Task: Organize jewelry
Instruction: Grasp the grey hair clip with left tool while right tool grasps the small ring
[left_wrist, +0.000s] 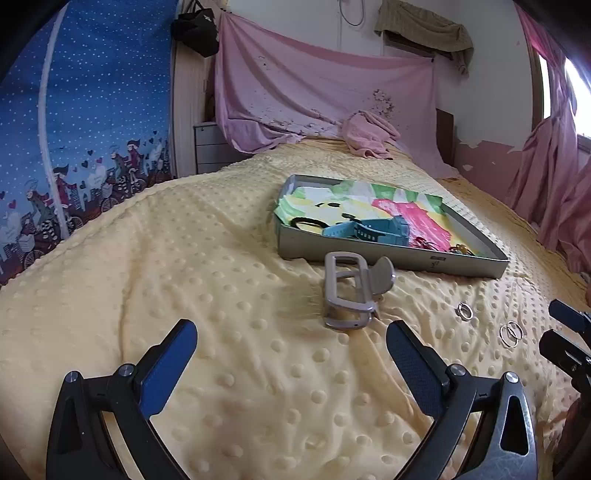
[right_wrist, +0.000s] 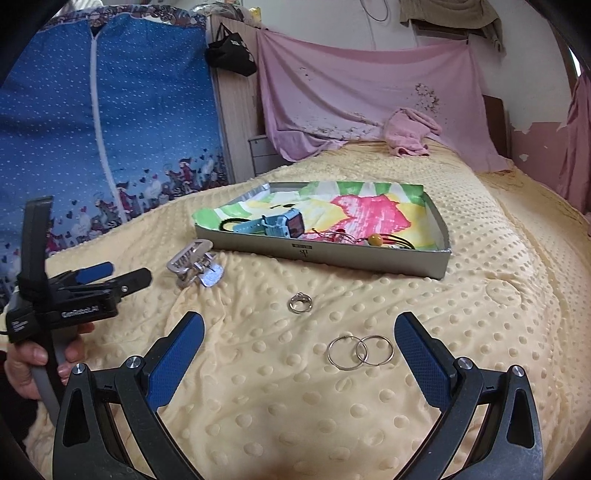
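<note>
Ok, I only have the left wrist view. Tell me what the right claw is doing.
Observer: The right claw is open and holds nothing.
Operator: Say where the hoop earrings sit relative to it.
Observer: The hoop earrings lie on the blanket between its open fingers, nearer the right one.
Operator: Report what is behind the tray's near wall, right end.
Observer: A yellow bead on dark cords lies there, inside the tray.
</note>
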